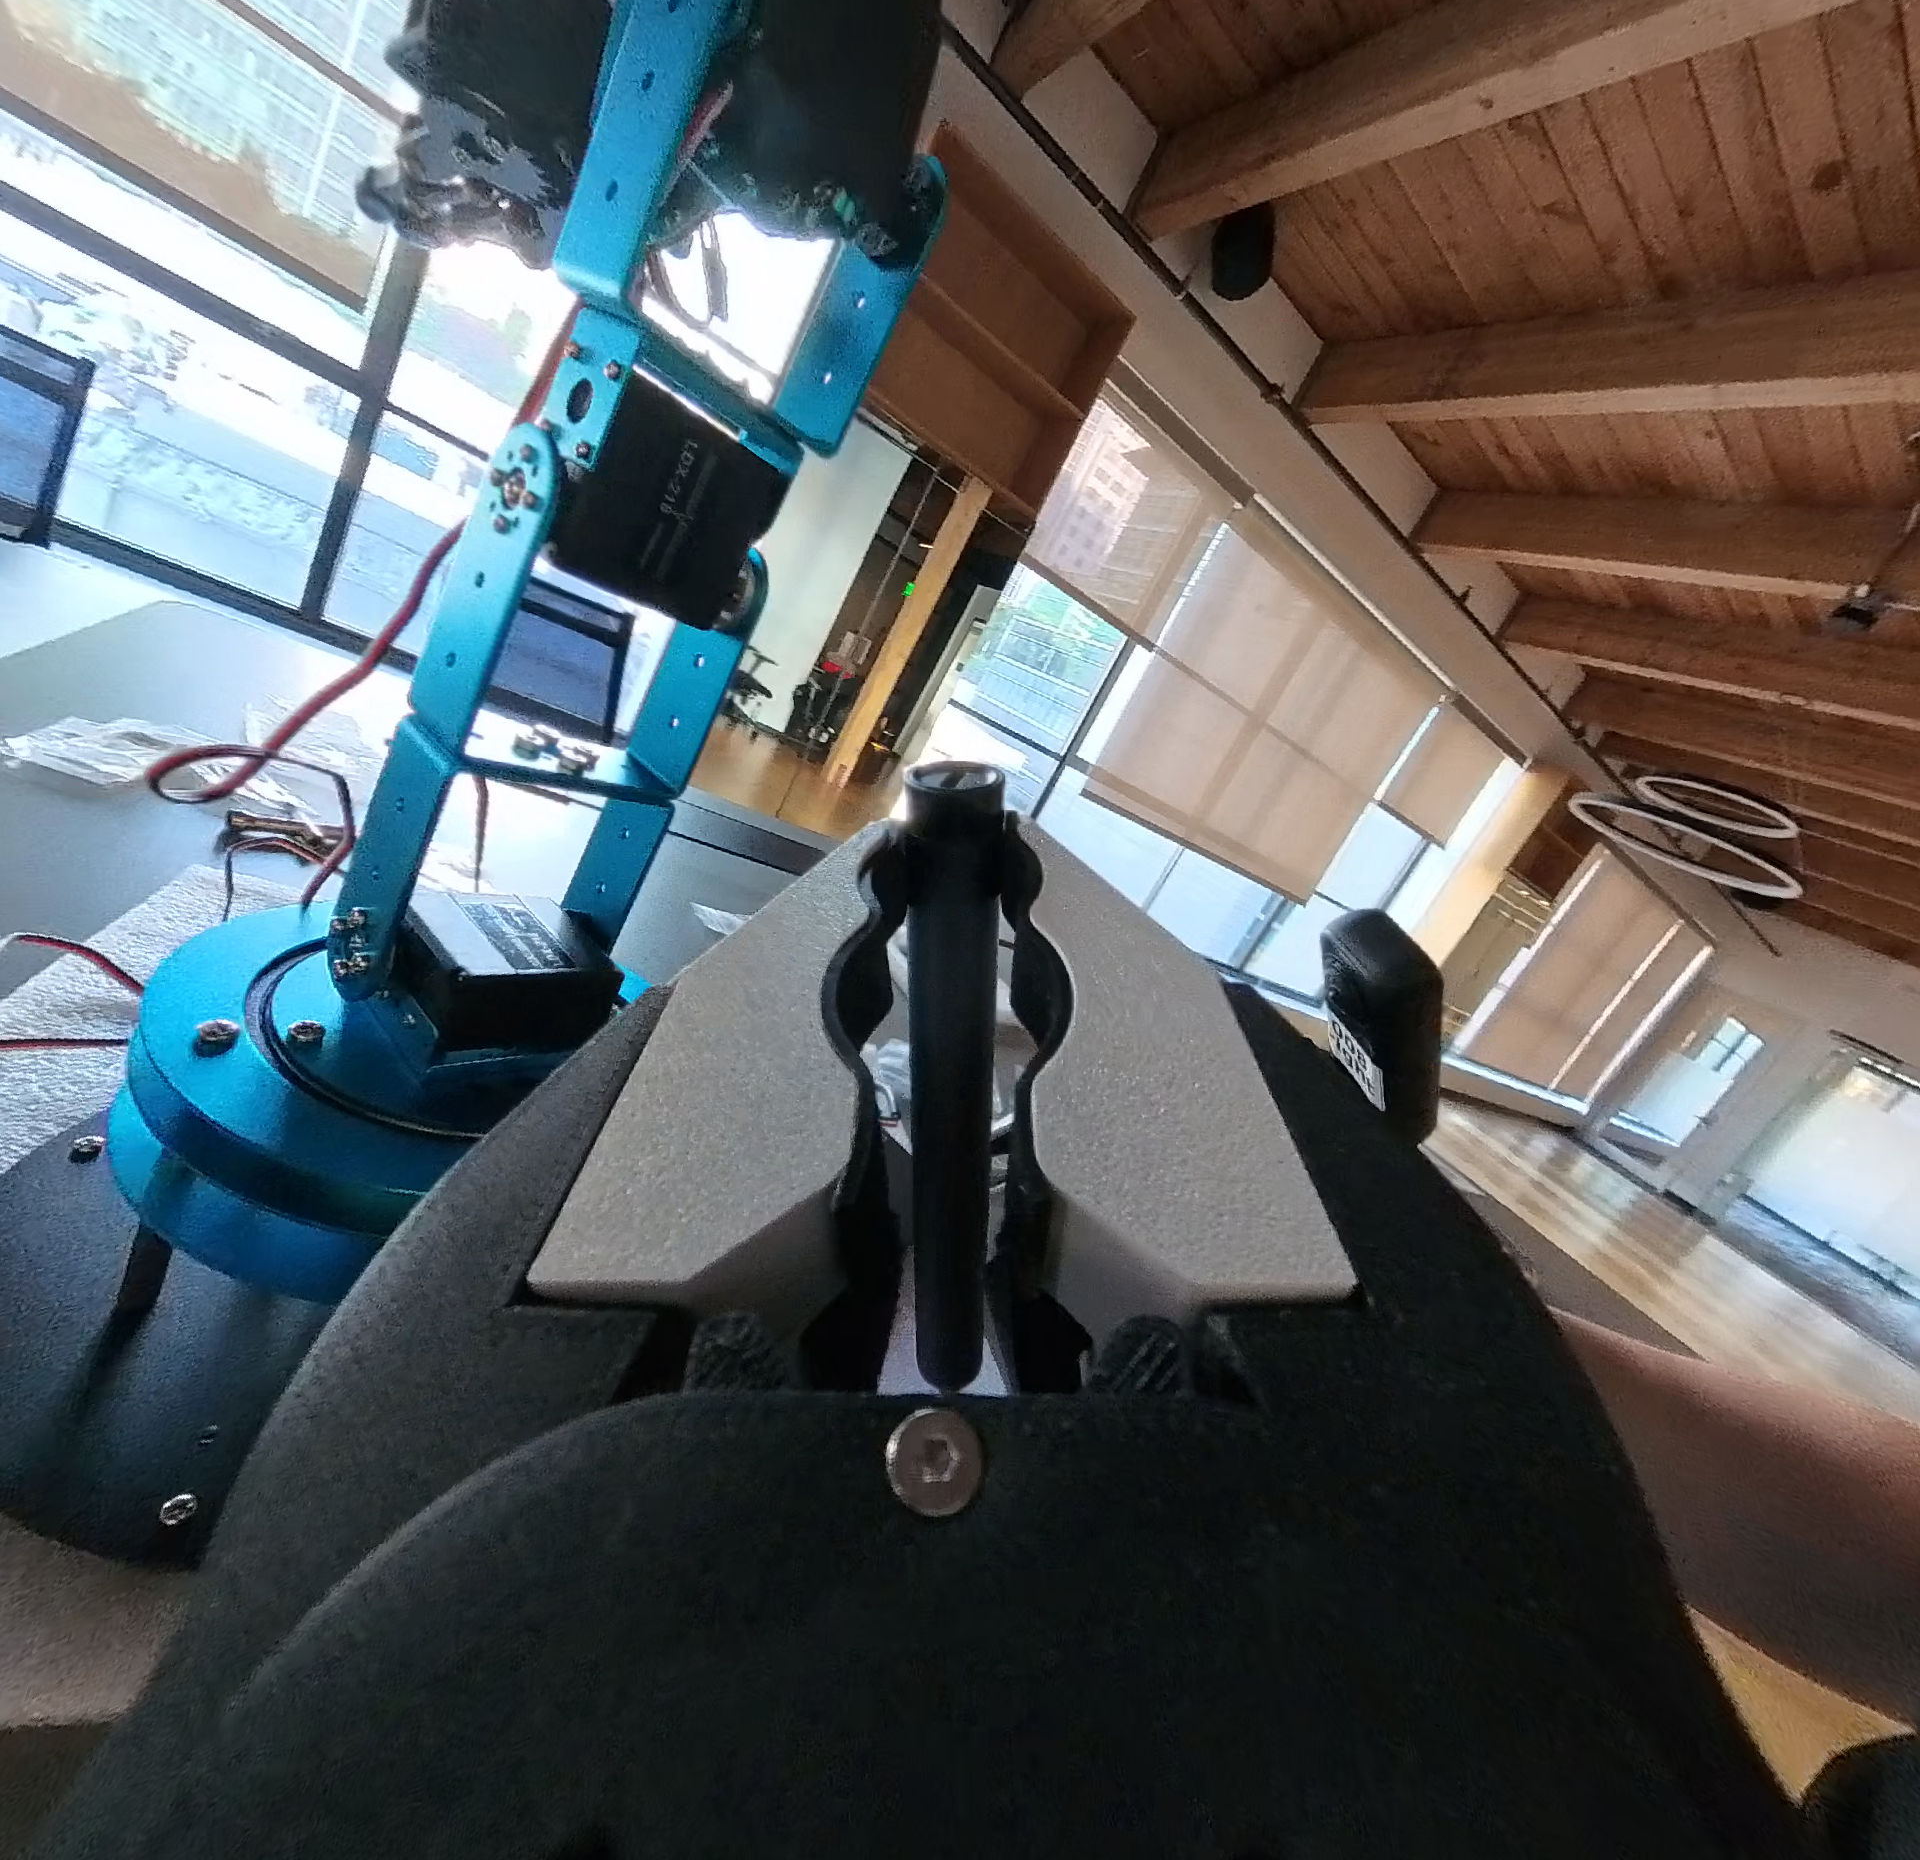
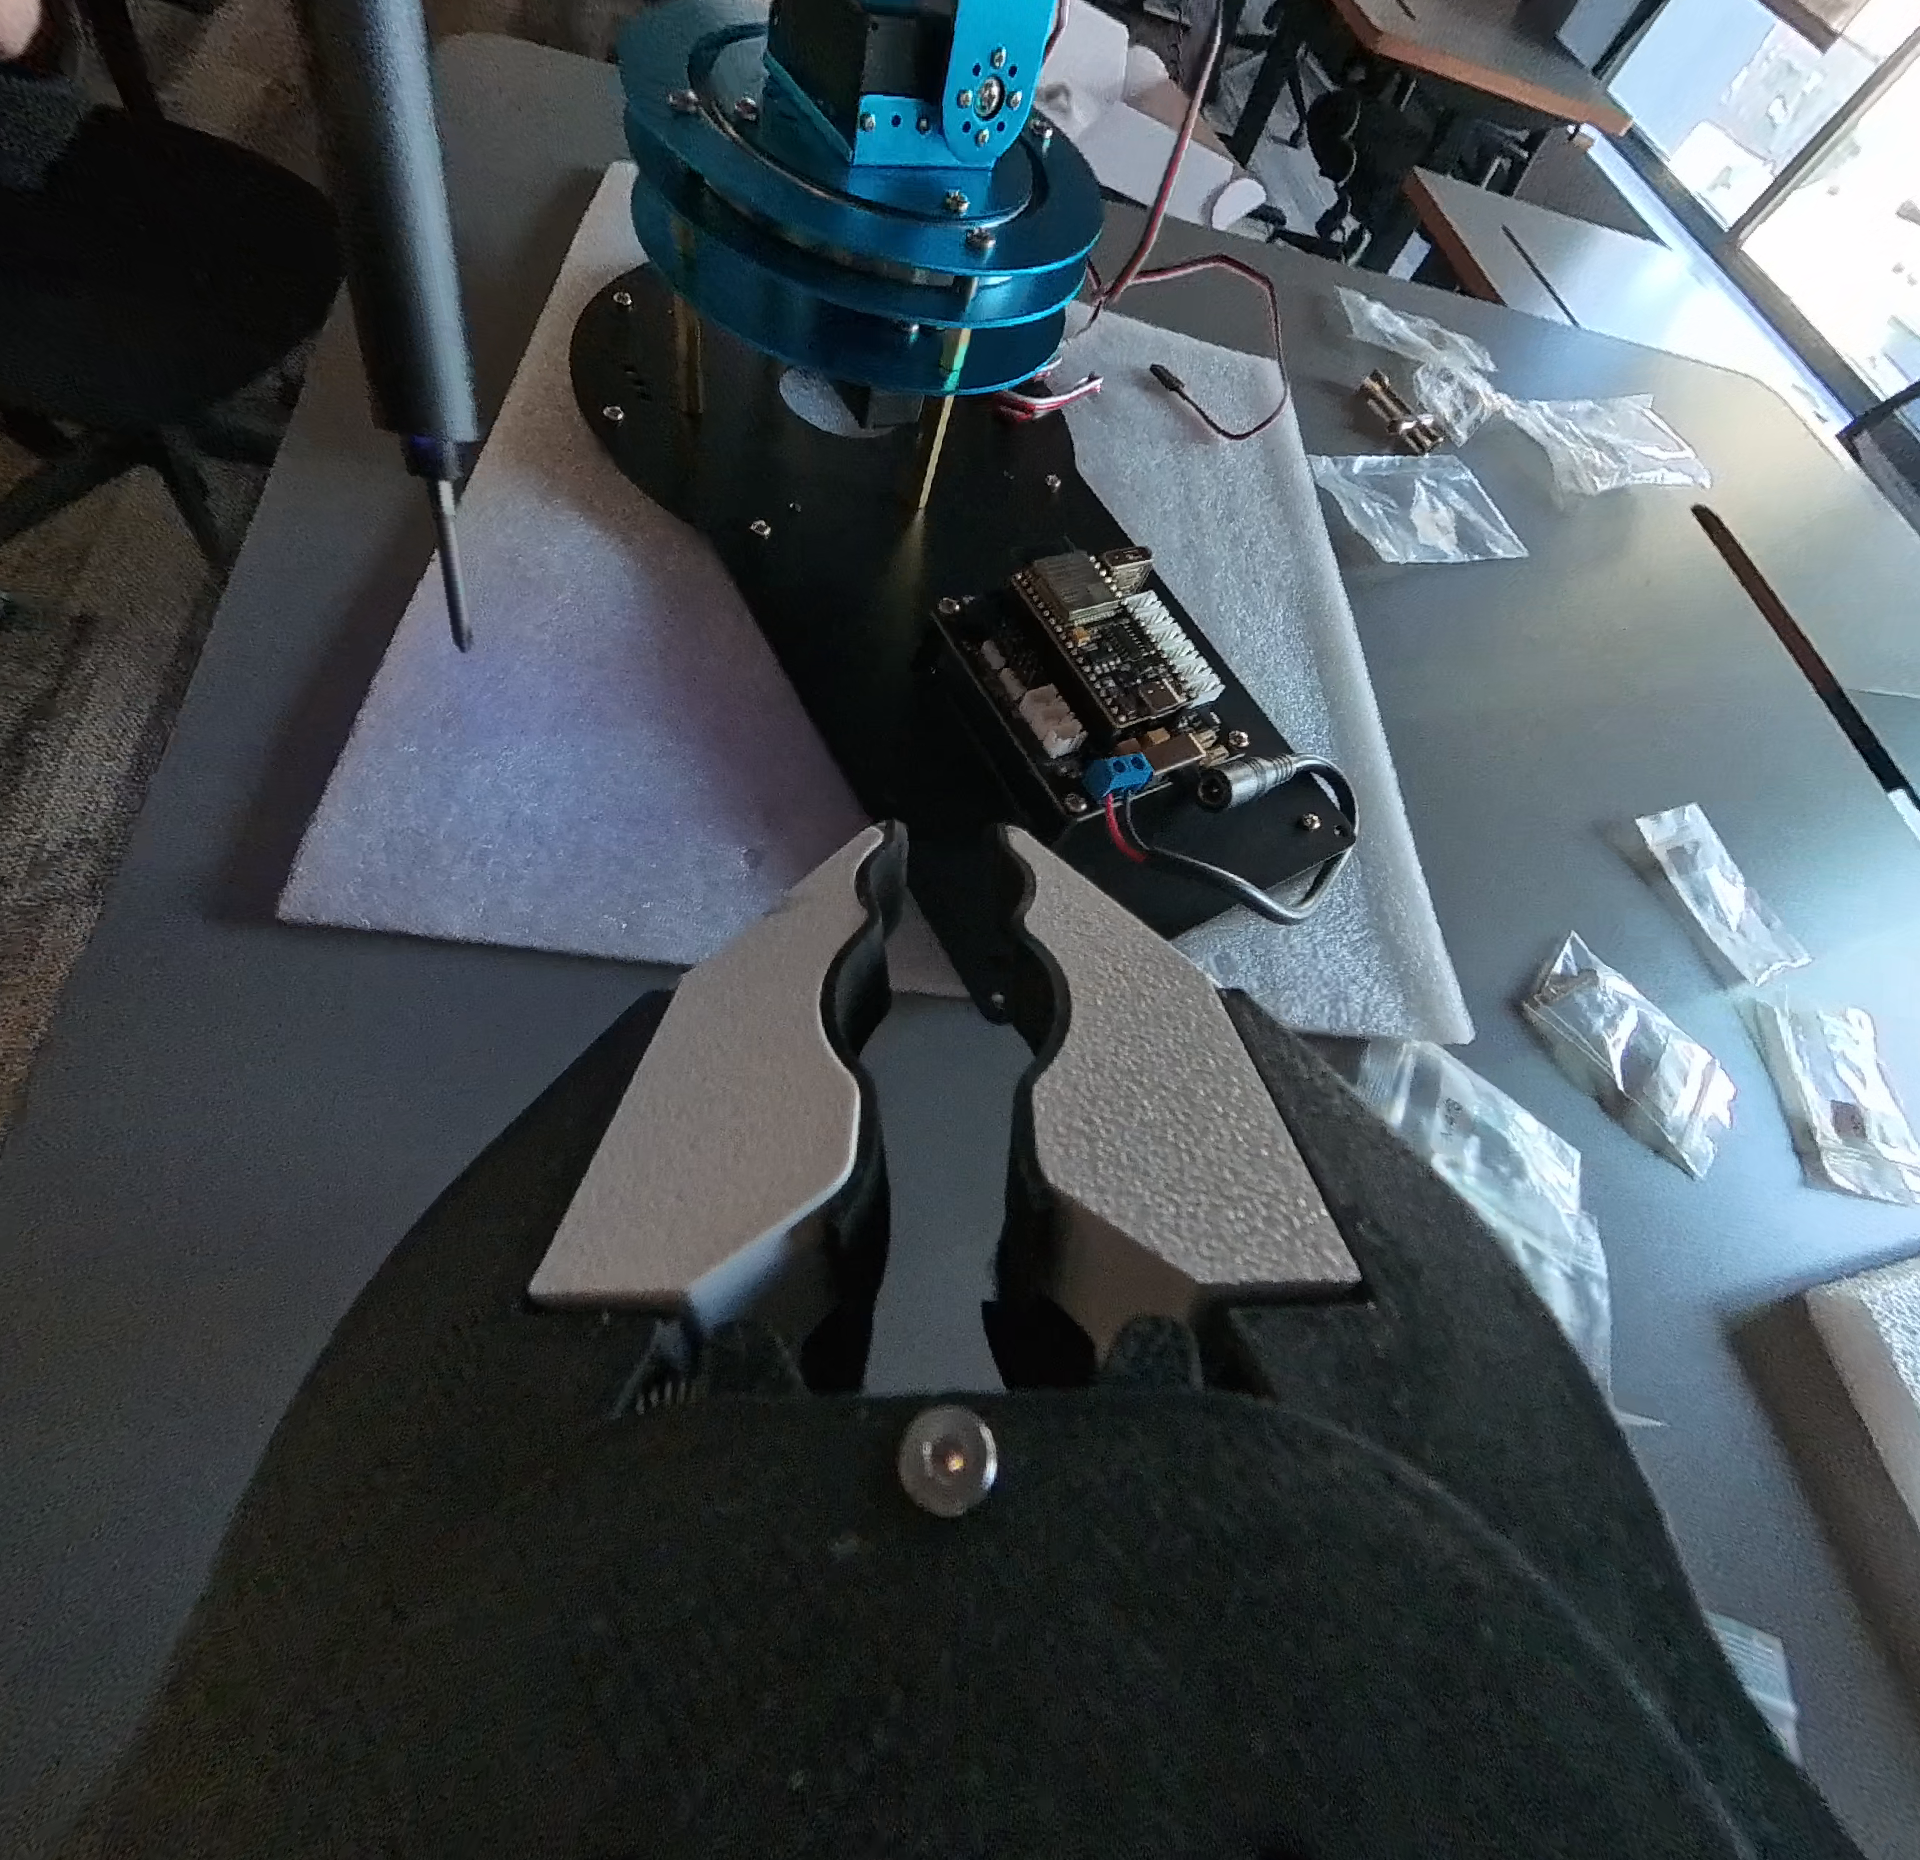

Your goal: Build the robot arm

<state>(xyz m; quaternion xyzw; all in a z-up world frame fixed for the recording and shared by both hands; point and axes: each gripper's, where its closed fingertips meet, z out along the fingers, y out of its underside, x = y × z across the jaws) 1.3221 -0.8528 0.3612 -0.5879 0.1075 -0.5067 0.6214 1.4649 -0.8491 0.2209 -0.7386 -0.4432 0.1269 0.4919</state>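
Visibly, a slim dark screwdriver is pinched upright by the left gripper, while the right gripper, jaws slightly parted and empty, is held over the black base plate carrying the assembled blue robot arm and circuit board.

Grey table bears white foam sheet, plastic bags.

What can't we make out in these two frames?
- Blue arm: top cut off by the frame edge in both views.
- Screwdriver: tip hidden behind the left gripper in the left view.
- Bags: contents too small, right view.
- Black plate's near end: hidden by the right gripper.
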